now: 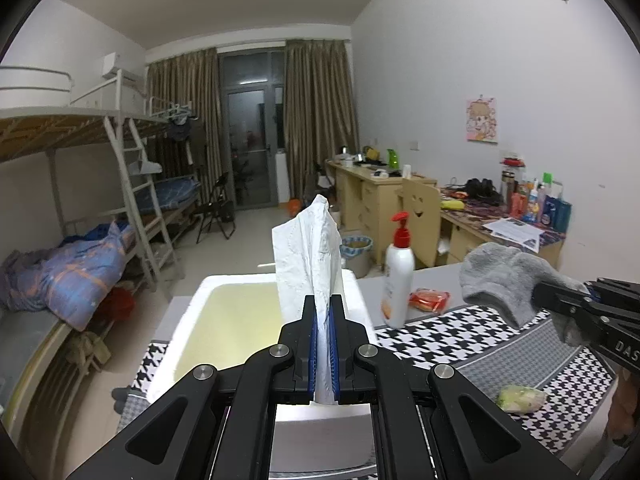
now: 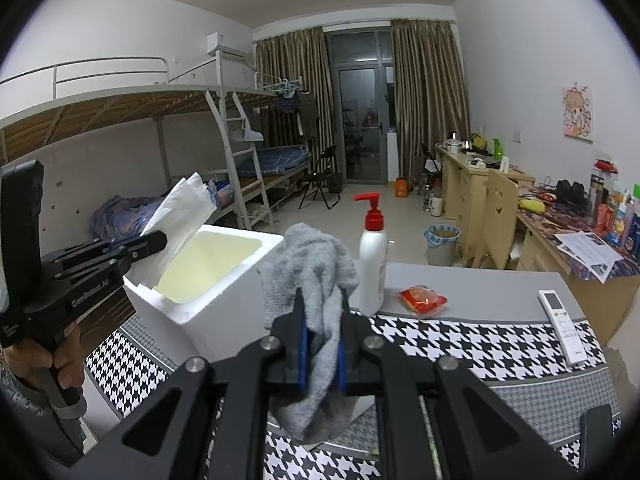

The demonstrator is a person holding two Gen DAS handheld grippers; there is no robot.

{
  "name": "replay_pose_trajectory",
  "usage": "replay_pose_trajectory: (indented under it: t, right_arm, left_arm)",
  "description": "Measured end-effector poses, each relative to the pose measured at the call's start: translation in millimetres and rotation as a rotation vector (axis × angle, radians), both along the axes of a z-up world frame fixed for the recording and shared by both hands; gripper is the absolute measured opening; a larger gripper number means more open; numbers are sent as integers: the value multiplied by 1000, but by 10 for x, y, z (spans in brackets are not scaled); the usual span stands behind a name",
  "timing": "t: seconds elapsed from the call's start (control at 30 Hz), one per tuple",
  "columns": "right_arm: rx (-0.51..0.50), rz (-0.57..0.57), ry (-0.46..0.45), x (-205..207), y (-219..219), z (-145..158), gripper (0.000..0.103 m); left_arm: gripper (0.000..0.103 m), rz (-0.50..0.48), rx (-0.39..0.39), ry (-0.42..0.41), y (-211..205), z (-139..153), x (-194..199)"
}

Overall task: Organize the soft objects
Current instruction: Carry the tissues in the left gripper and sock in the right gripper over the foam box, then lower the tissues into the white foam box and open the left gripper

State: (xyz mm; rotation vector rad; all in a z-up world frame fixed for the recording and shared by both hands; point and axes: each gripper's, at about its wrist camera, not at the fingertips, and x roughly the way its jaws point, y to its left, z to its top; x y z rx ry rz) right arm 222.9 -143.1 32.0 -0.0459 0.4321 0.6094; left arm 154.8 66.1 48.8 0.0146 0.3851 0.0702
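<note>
My left gripper (image 1: pixel 324 320) has its jaws clamped on the white tissue (image 1: pixel 308 252) above the foam box (image 1: pixel 188 320); my right gripper (image 2: pixel 320 320) pinches the grey cloth (image 2: pixel 312 276), box at its ten o'clock.

Left gripper (image 1: pixel 324 312) sits right over the near rim of the box (image 1: pixel 188 320), tissue (image 1: pixel 308 248) standing up between its fingers. Off to its right, the bottle (image 1: pixel 396 276), then the snack packet (image 1: pixel 430 300) just beyond. Further right, the right gripper (image 2: pixel 320 308) with the cloth (image 2: pixel 316 280) hanging in it, bottle just ahead-right, remote (image 2: pixel 562 326) far right on the table (image 2: pixel 480 284).
</note>
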Motion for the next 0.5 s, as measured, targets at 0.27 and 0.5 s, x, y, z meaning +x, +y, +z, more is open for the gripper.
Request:
replay_pose_trajectory:
  t: [0.27,0.5]
  right_arm:
    - [-11,14,5,54,66,-3,14]
    - [-24,14,15,77,101,-24,14]
  left_arm:
    - [5,39,-21,26,126,-38,109]
    - [6,45,-33,69,230,-104,214]
